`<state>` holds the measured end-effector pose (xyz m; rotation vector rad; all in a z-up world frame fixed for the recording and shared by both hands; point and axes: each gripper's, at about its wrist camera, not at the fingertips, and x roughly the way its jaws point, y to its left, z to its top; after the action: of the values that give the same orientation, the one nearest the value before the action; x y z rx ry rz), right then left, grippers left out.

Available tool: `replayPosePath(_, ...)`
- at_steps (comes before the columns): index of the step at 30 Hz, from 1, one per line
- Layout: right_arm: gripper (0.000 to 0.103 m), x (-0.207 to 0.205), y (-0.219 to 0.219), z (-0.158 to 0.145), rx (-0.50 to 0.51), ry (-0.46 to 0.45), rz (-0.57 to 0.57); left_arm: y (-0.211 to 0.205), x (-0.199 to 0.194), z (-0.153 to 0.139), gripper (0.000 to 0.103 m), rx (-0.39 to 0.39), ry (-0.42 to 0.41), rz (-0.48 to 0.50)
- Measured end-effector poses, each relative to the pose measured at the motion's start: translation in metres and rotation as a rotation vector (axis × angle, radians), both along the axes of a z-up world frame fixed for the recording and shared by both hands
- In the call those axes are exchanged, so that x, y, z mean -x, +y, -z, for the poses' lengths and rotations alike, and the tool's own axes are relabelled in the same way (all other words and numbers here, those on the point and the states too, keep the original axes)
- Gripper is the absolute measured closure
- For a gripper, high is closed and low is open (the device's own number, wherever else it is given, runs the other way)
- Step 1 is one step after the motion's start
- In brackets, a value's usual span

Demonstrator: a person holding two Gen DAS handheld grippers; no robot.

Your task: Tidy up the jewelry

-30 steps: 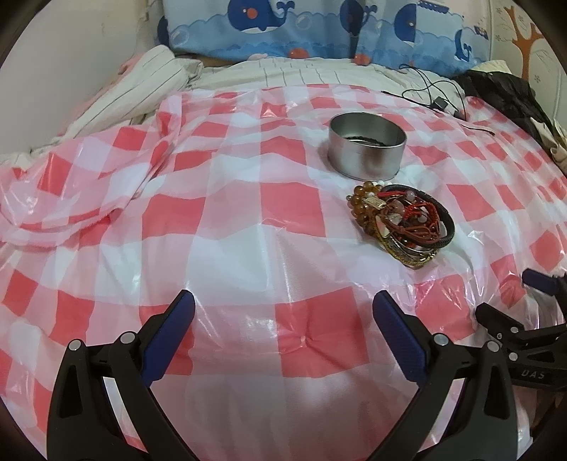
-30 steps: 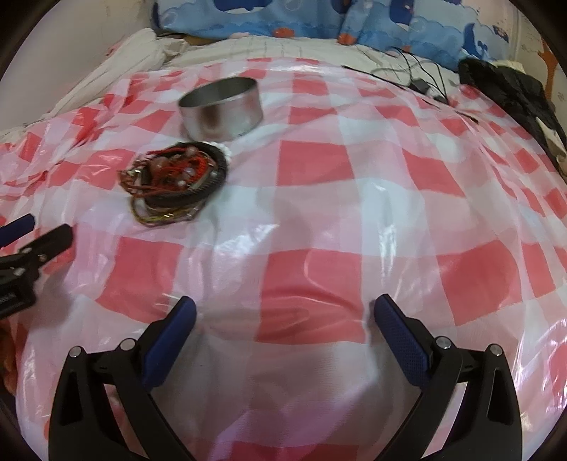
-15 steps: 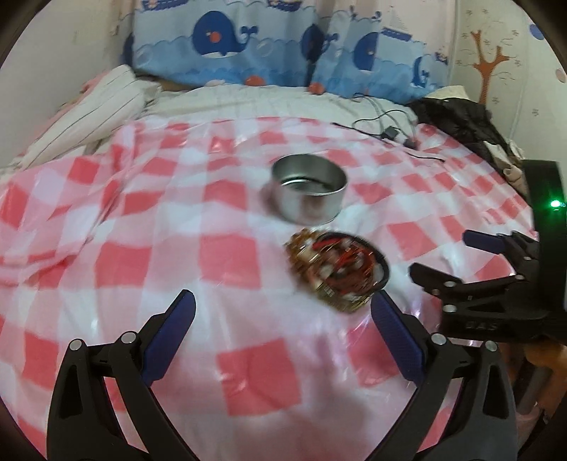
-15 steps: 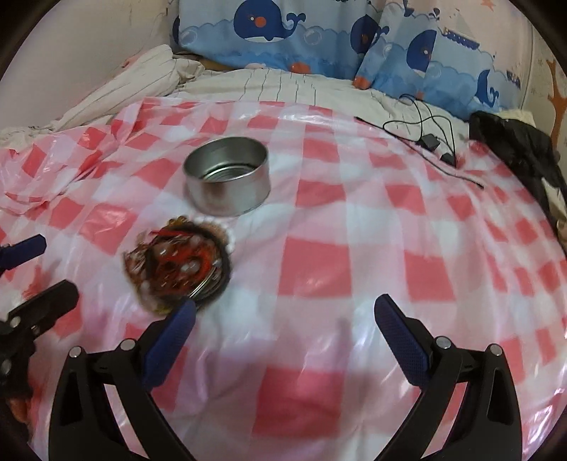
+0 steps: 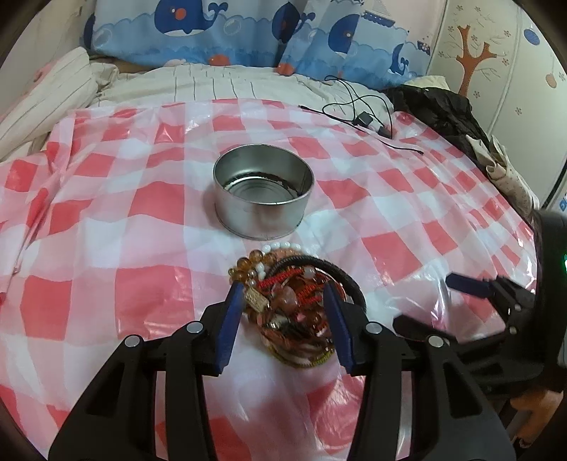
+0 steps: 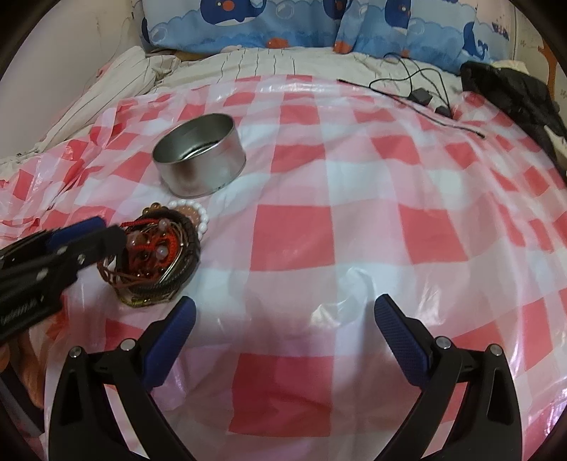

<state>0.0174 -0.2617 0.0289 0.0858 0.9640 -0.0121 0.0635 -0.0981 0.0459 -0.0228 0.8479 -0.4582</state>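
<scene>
Currently, surface: red-and-white checked plastic sheet point(image 5: 156, 220), glossy and wrinkled, spread over a soft bed; it bunches into folds far off to the left of both tongs.
Bedding: striped pale quilt point(image 5: 230, 83) shows beyond the sheet's far edge, ahead of both tongs.
Room: blue whale-print pillows point(image 5: 219, 32) along the far wall; wall sticker of an orange tree point(image 5: 469, 60) ahead and to the right of the left tongs.
Clutter: black cable with a small adapter point(image 6: 420, 95) lies on the sheet's far edge, ahead-right of the right tongs; dark garment point(image 6: 514, 92) heaped further right.
Left tongs point(image 5: 285, 312): fingers partly spread, straddling the jewelry pile; blue pads point(image 5: 230, 322) sit on either side of the heap, whether they touch it I cannot tell.
Jewelry pile point(image 5: 294, 315): tangle of amber beads, red cord, white beads and dark bangles, lying on the sheet between the left tongs' fingers and to the left and ahead of the right tongs.
Tin point(image 5: 264, 198): round, open, metal, upright, just ahead of the pile, white beads nearly at its base; seen from the right tongs it stands ahead-left.
Right tongs point(image 6: 283, 333): fingers spread wide, holding nothing, low over bare sheet, just to the right of the pile.
</scene>
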Motion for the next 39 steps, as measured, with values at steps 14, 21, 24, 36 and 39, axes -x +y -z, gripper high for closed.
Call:
replayPosePath(14,0.006,0.003,0.004,-0.001,0.003,-0.011,-0.011,0.016,-0.005,-0.020,0.102,0.091,0.003,0.016)
replayPosePath(21,0.006,0.009,0.034,-0.006,0.055,-0.063,-0.132,0.034,-0.006,-0.030,0.102,0.123,0.036,0.009)
replayPosePath(24,0.006,0.011,0.043,-0.004,0.067,-0.069,-0.165,0.046,-0.009,-0.021,0.102,0.112,0.060,-0.030)
replayPosePath(36,0.013,-0.002,0.101,-0.018,0.070,-0.176,-0.475,0.070,0.002,-0.056,0.102,0.193,-0.022,-0.042)
replayPosePath(39,0.051,-0.014,0.115,-0.001,0.085,-0.104,-0.540,0.073,0.001,-0.055,0.102,0.199,-0.015,-0.046)
